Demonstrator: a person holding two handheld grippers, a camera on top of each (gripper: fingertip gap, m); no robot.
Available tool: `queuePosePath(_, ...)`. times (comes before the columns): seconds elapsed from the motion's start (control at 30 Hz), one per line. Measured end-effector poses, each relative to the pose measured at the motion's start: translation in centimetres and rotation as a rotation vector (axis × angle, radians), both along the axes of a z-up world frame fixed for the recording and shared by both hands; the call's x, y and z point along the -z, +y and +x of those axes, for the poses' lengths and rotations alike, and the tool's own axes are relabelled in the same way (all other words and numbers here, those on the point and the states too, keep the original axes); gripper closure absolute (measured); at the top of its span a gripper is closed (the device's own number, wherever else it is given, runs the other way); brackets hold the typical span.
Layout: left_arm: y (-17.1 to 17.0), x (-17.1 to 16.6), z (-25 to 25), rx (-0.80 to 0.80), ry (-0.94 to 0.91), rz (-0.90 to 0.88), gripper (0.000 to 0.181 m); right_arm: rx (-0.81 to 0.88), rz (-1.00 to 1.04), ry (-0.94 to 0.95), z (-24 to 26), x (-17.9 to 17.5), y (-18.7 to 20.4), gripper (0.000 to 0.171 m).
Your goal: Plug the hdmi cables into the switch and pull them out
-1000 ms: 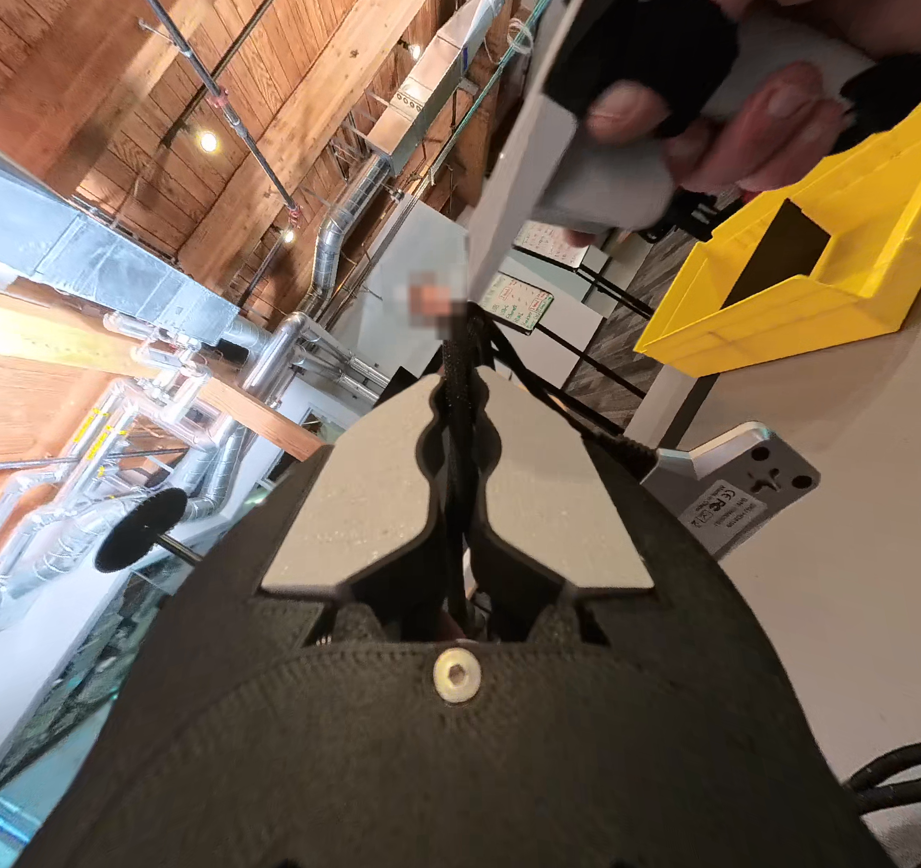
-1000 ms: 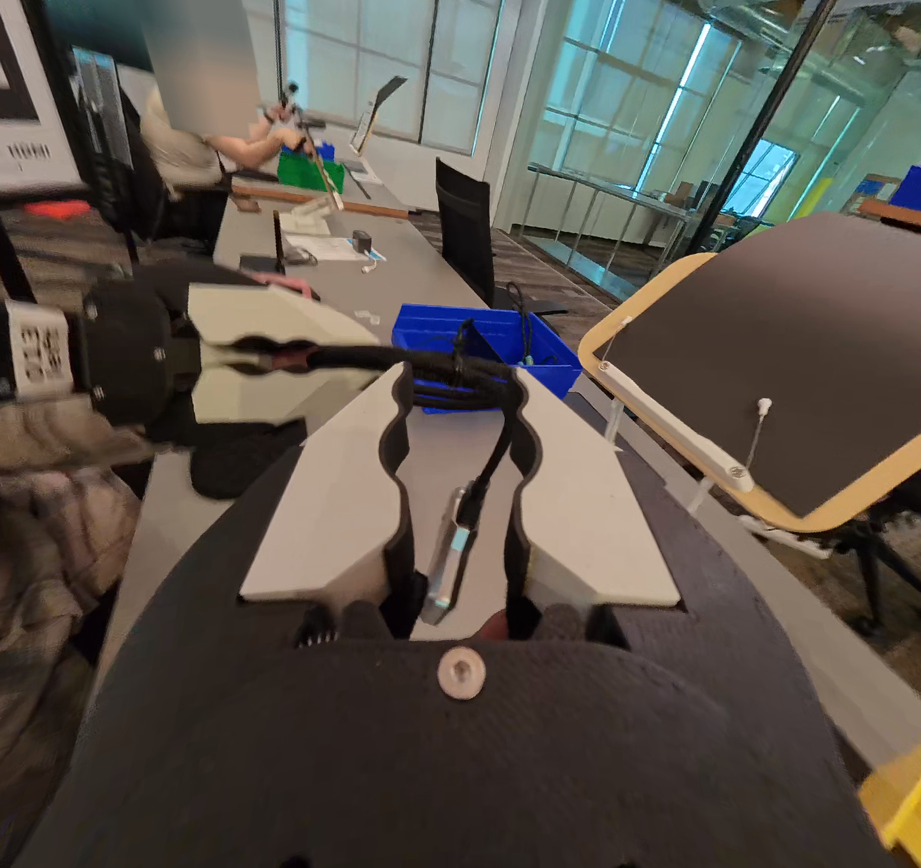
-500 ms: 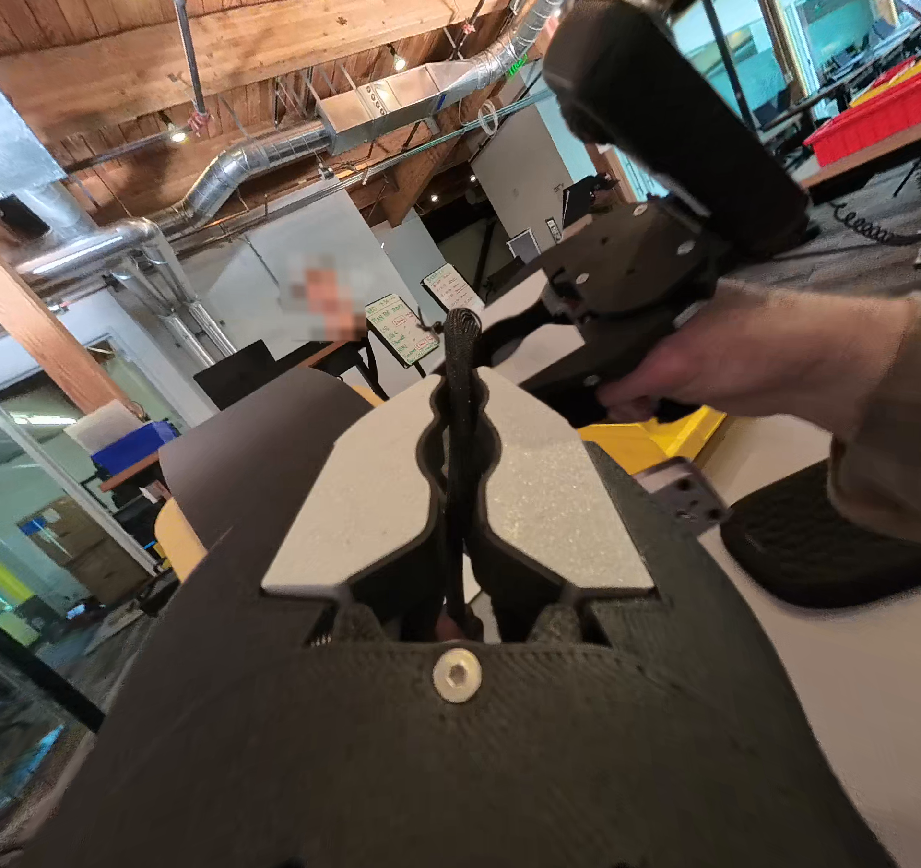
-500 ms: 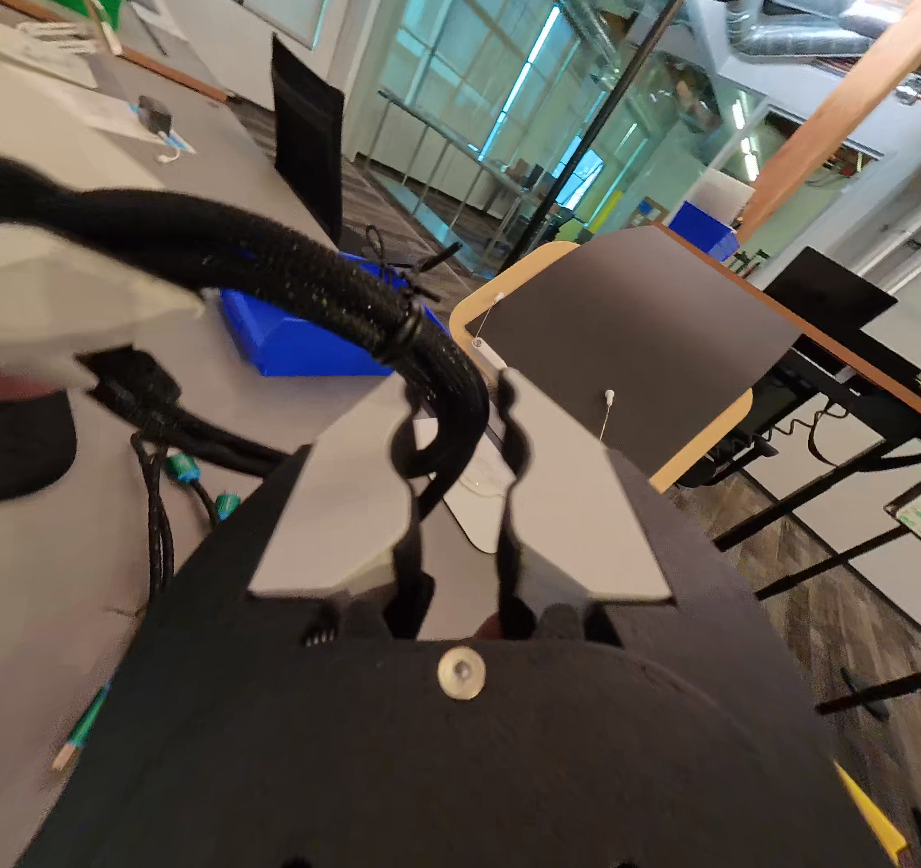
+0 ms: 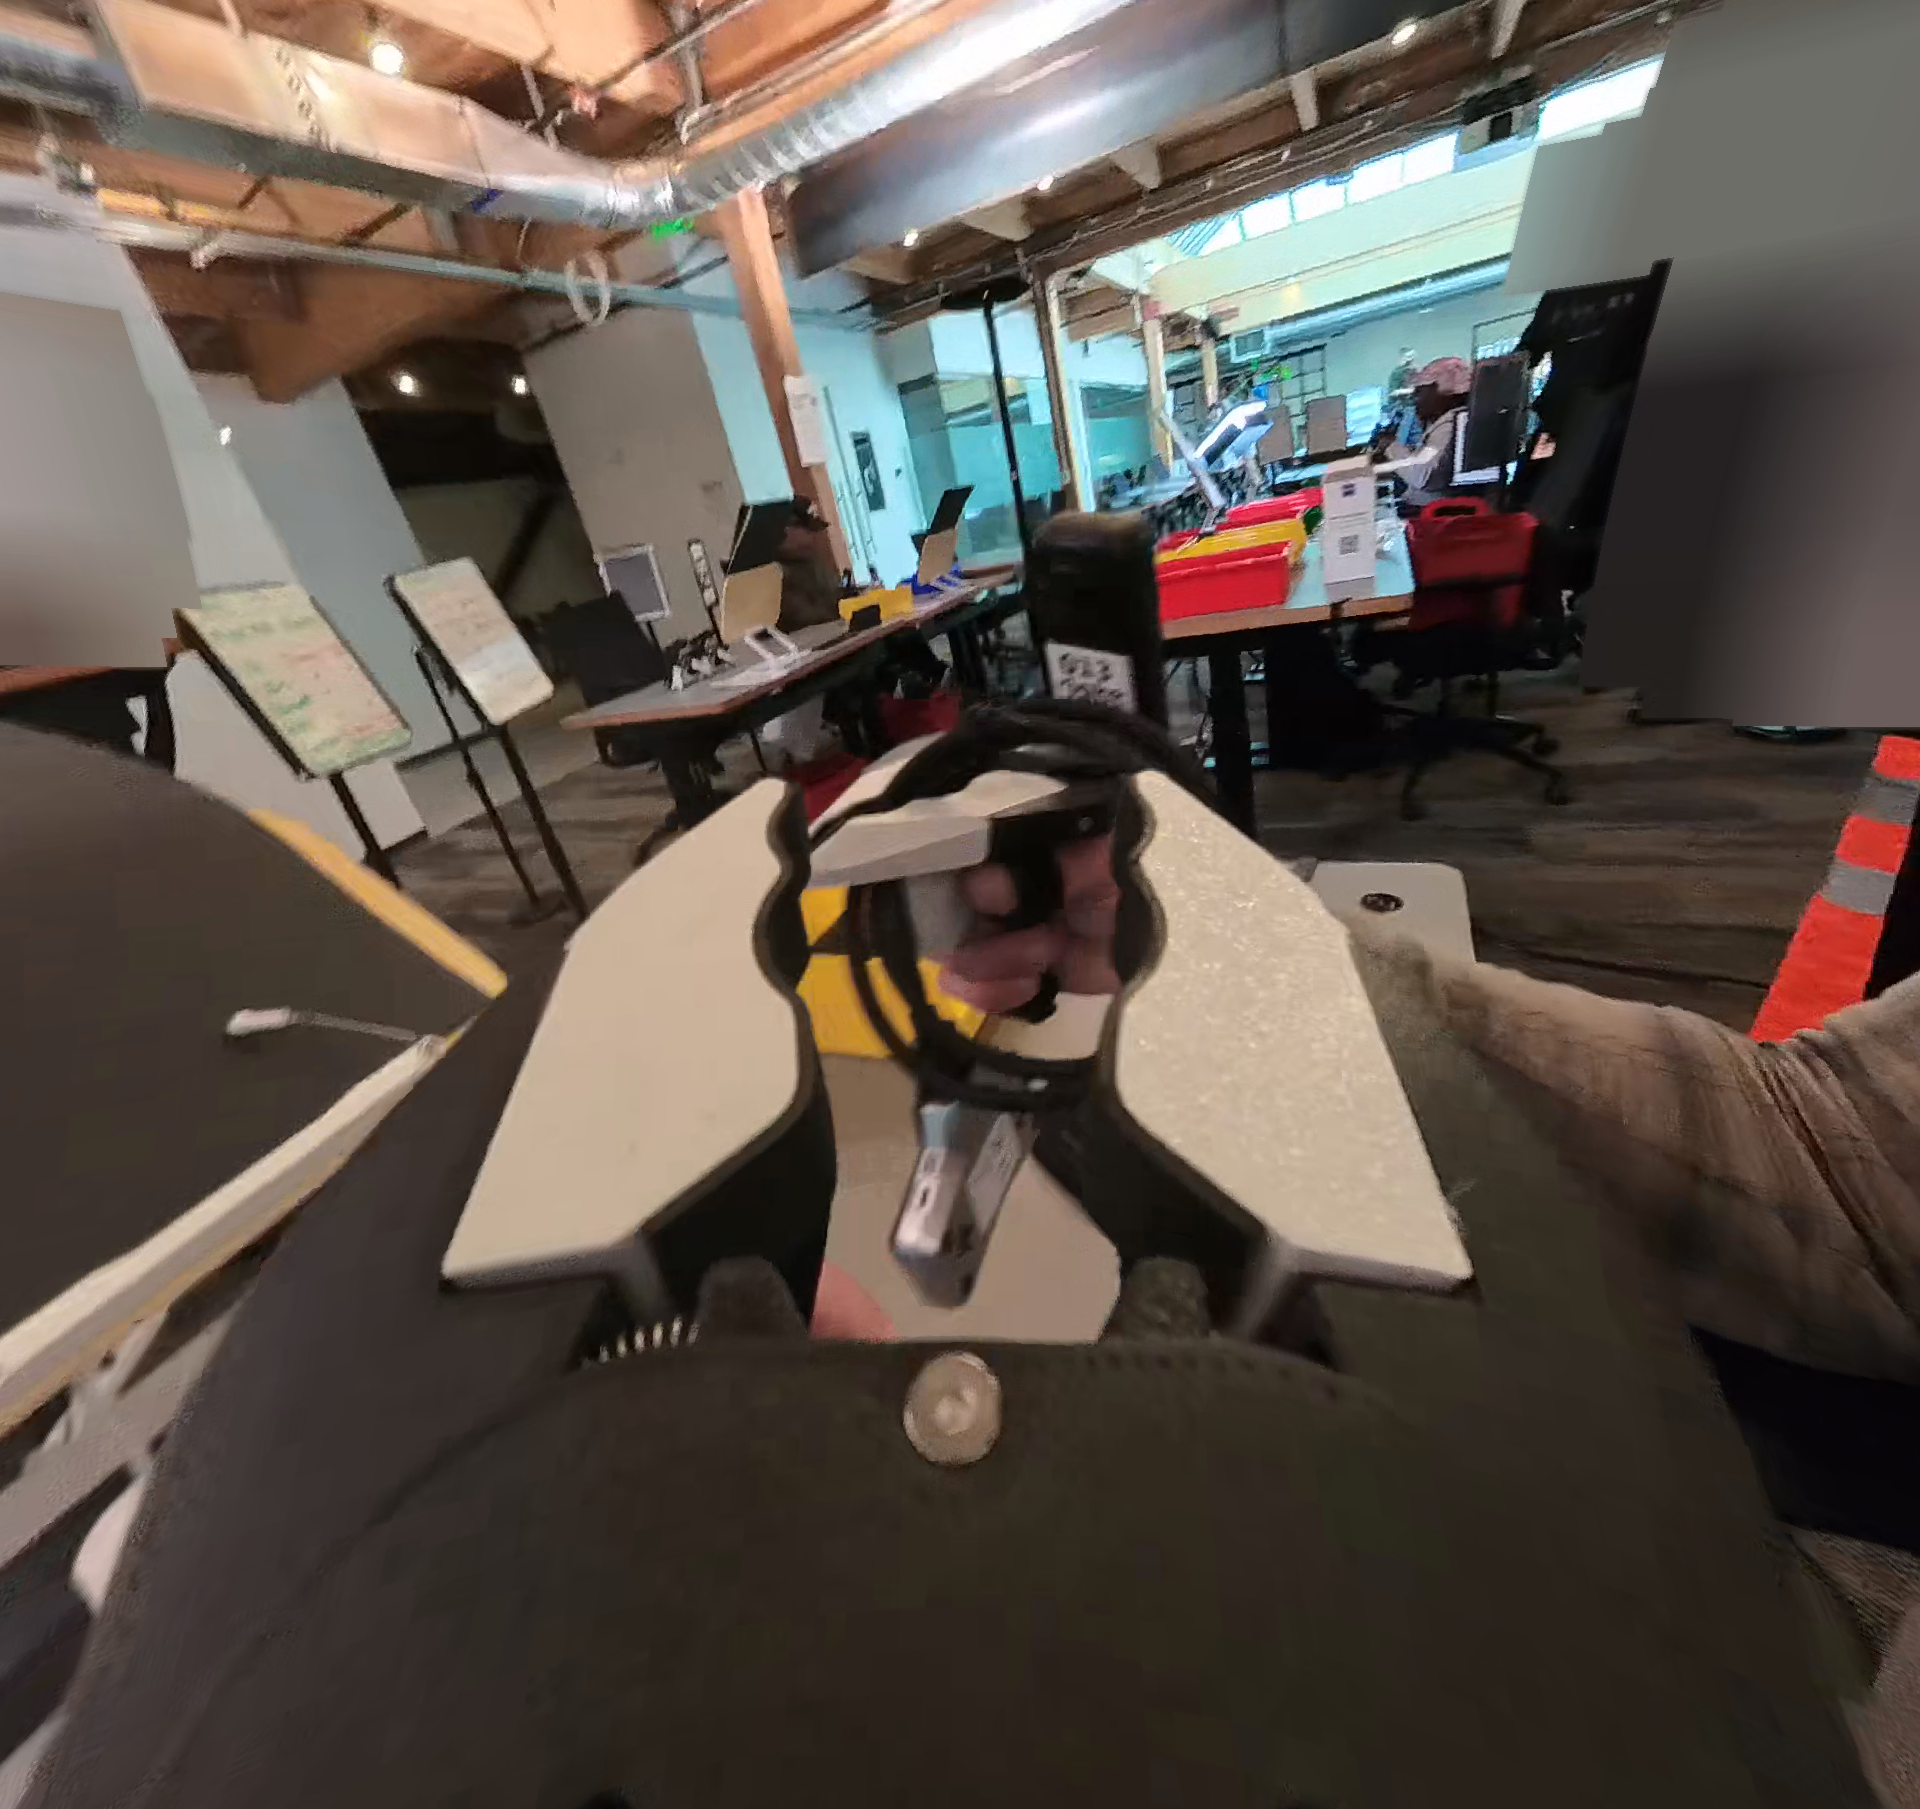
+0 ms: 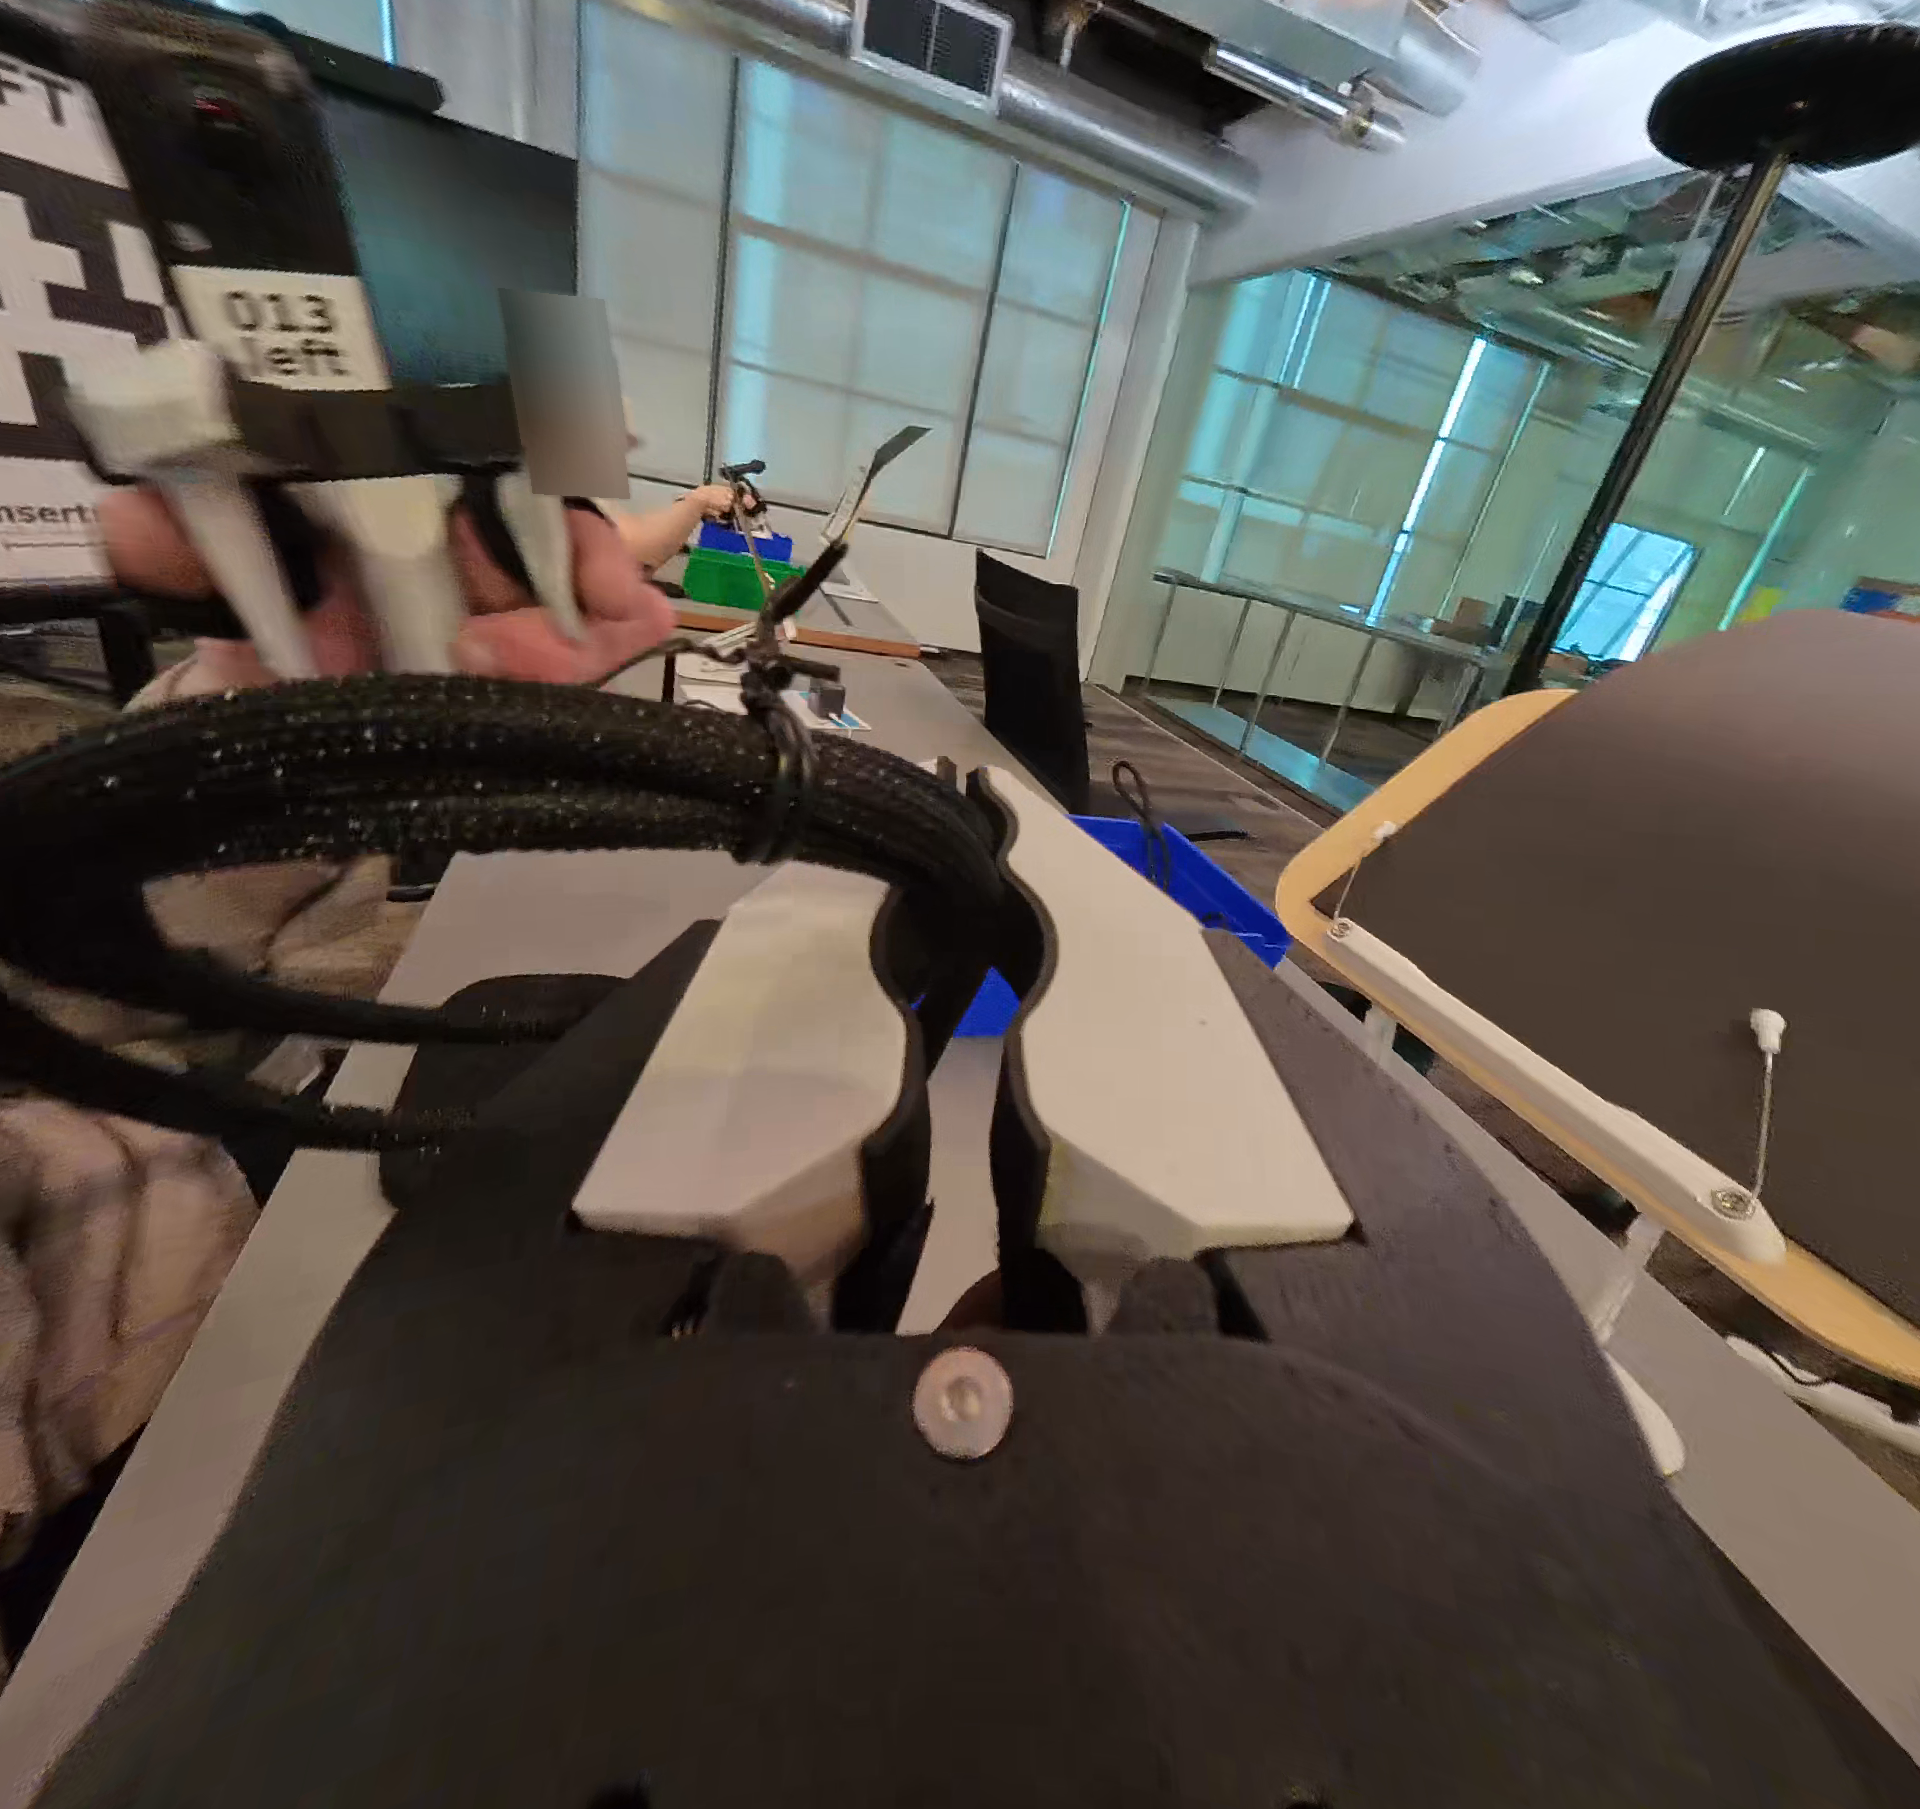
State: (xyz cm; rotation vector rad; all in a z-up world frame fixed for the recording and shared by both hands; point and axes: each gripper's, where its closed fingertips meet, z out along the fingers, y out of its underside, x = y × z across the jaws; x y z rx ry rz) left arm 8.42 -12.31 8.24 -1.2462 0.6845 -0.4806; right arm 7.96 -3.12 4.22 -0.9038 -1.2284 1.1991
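A bundle of black braided HDMI cable (image 6: 468,772), tied with a black tie, loops through the air. My right gripper (image 6: 966,824) is shut on it, with the bundle pinched between the fingertips. In the left wrist view, my left gripper (image 5: 961,824) is open wide. The right gripper's white fingers (image 5: 914,834), the cable loop (image 5: 883,970) and a hanging silver HDMI plug (image 5: 951,1198) show between its pads, which do not press on them. The left gripper's spread white fingers (image 6: 239,554) show at upper left in the right wrist view. A grey box (image 5: 1392,912), perhaps the switch, lies behind.
A yellow bin (image 5: 831,990) sits on the grey table (image 6: 1766,1447) beyond the grippers. A blue bin (image 6: 1174,866) stands farther along it. A dark board with a wooden rim (image 6: 1662,876) is close on the right. The person's sleeve (image 5: 1662,1136) reaches in from the right. Left tips to right tips: about 11 cm.
My left gripper was shut on the cable and has opened, letting it go. My right gripper has closed on the cable bundle. Both views have swung round.
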Motion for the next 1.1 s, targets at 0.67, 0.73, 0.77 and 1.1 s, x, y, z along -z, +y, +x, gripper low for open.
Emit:
queuePosePath(0.67,4.2,8.6,4.7,0.24,0.081,-0.205,0.171,-0.342,0.05,0.135,-0.5,-2.0,-7.8,0.159)
queuePosePath(0.73,4.1,9.2,5.1,0.253,0.095,-0.215,0.171,-0.346,0.055,0.079,-0.5,-1.2,-7.7,0.157)
queuePosePath(0.77,4.2,9.2,5.1,0.237,0.093,-0.212,0.171,-0.336,0.061,0.078,-0.5,-1.2,-7.6,0.156)
queuePosePath(1.1,2.6,8.1,3.8,0.335,0.039,-0.148,0.175,-0.431,0.102,0.006,1.4,-0.6,-9.1,0.129)
